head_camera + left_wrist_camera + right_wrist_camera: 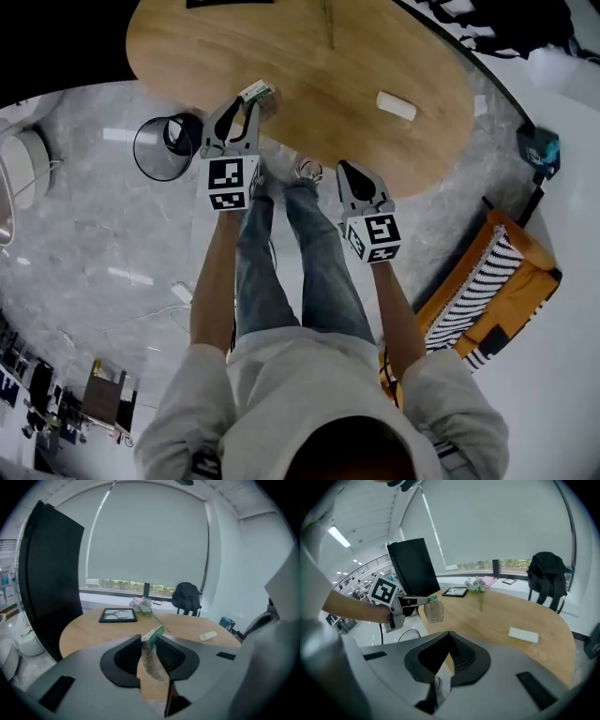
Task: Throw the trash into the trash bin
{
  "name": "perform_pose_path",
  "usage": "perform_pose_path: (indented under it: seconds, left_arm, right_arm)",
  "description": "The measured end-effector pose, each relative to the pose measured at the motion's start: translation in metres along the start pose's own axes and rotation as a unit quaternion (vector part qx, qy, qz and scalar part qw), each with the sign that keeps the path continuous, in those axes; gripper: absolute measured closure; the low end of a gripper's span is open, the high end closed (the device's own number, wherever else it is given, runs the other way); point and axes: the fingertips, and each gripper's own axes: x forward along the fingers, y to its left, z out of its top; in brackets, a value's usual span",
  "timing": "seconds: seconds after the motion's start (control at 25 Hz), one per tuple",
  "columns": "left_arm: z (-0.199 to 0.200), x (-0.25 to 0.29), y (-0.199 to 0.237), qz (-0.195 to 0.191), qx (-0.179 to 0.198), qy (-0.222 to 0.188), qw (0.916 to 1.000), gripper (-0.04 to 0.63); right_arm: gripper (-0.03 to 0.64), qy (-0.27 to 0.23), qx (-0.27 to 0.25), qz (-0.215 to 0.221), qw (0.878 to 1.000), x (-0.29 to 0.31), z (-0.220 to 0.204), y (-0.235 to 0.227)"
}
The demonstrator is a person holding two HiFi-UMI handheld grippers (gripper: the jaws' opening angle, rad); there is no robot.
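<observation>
A small crumpled carton with a green top [256,92] is pinched between the jaws of my left gripper [246,103], above the near left edge of the round wooden table [309,66]. In the left gripper view the carton [152,660] fills the gap of the left gripper [149,638]. A black wire trash bin [162,148] stands on the floor just left of that gripper. My right gripper [345,169] hovers over the table's near edge. Its jaws [449,635] meet at the tips with nothing between them. A white flat piece [396,105] lies on the table to the right.
A framed picture [118,615] and a bunch of flowers [140,604] lie at the table's far side, with a black backpack [186,597] behind. An orange and striped cushion [487,286] is on the floor at the right. A tall black panel [49,573] stands at the left.
</observation>
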Motion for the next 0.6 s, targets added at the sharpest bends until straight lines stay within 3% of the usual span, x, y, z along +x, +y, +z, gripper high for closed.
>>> perform_pose_path:
  seconds: [0.24,0.44,0.6]
  left_arm:
    - [-0.024,-0.069,0.117,0.104,-0.052,-0.014,0.9931,0.488]
    - [-0.065,-0.138,0.197,0.209,-0.108,-0.014,0.9719,0.488]
    - [-0.1,-0.172,0.239,0.243,-0.132,-0.002,0.961,0.488]
  right_arm:
    - [0.588,0.018,-0.063,0.066,0.996,0.046,0.021,0.077]
    - [0.588,0.041,-0.124,0.139,0.982,0.08,0.033,0.137]
    - [0.588,0.051,-0.14,0.163,0.975,0.096,0.032,0.179]
